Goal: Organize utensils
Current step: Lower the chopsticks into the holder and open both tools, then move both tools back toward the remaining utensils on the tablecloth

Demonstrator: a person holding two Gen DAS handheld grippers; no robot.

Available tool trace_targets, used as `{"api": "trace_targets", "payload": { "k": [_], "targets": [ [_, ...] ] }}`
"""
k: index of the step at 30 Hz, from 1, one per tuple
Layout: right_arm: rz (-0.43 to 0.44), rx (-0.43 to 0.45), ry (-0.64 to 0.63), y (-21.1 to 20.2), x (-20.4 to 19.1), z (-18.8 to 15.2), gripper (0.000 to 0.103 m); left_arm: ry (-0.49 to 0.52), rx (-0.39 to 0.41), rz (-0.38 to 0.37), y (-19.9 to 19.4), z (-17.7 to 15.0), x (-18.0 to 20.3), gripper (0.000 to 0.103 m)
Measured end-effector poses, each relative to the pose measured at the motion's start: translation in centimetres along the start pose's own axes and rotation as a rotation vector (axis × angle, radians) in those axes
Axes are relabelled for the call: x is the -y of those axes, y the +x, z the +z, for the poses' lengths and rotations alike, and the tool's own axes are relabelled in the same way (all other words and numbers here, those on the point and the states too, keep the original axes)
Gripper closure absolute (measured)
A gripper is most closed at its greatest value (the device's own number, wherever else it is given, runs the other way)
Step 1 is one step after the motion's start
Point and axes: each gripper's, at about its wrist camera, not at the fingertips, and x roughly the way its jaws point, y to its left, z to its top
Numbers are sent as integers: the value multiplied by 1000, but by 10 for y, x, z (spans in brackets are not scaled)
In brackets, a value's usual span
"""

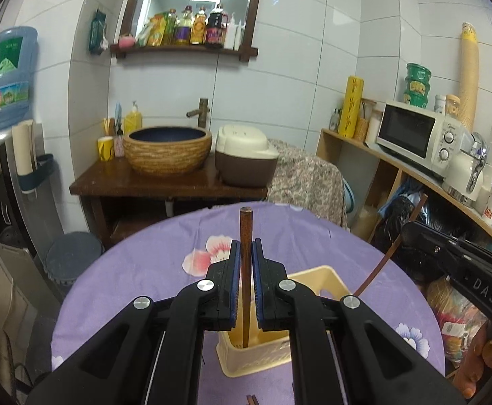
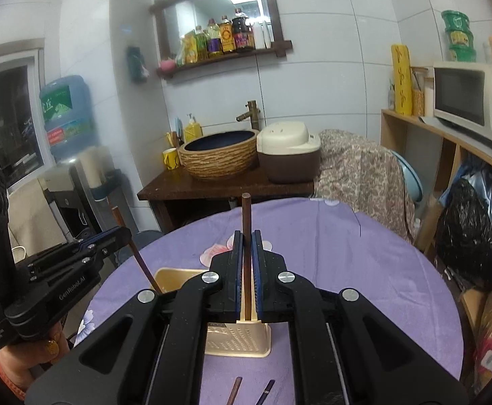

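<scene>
A cream plastic utensil basket [image 1: 326,278] stands on the purple flowered tablecloth [image 1: 138,270]; it also shows in the right wrist view [image 2: 242,337]. My left gripper [image 1: 246,251] is shut on a brown wooden chopstick [image 1: 245,233], held upright with its lower end inside the basket. My right gripper [image 2: 246,243] is shut on a second brown chopstick [image 2: 246,216], also upright over the basket. Each gripper shows in the other's view: the right gripper [image 1: 411,233] with its chopstick [image 1: 385,260], the left gripper [image 2: 124,233] with its chopstick [image 2: 138,256].
Two loose utensils, a brown one [image 2: 234,389] and a dark one [image 2: 266,391], lie on the cloth near me. Beyond the table stand a wooden counter with a basin [image 1: 168,148] and a rice cooker [image 1: 246,155]. A shelf with a microwave [image 1: 417,135] is on the right.
</scene>
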Motion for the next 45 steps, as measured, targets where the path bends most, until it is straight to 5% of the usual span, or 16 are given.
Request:
{"api": "trace_targets", "payload": {
  "k": [8,9,10,11,12,13,23,34,40,45],
  "targets": [
    [-15,7,-3,5,1,-6,96,7,-9,4,3,-7,1,94],
    [-13,13,2,5,1,-7,95,7,-15,-4,3,-7,1,92],
    [-8,16,7,4,2,-7,92,6,-23,-11,1,-8,1,78],
    [-3,22,16,3,4,-8,78,4,-22,-12,1,-8,2,53],
    [-8,29,25,2,5,-9,48,-2,-9,-10,-3,-9,1,42],
    [-19,47,34,-2,7,-10,35,-10,20,-8,-10,-11,0,33],
    [-61,74,25,-42,14,-42,18,-15,60,6,-58,-53,-13,14],
    [-239,-130,-80,-59,17,-141,12,15,-134,149,-69,-152,-36,12],
    [-283,-272,-64,-52,23,-212,12,20,-232,135,-72,-195,-34,17],
    [-281,-327,-45,-51,21,-238,12,26,-268,105,-73,-208,-25,20]
  ]
}}
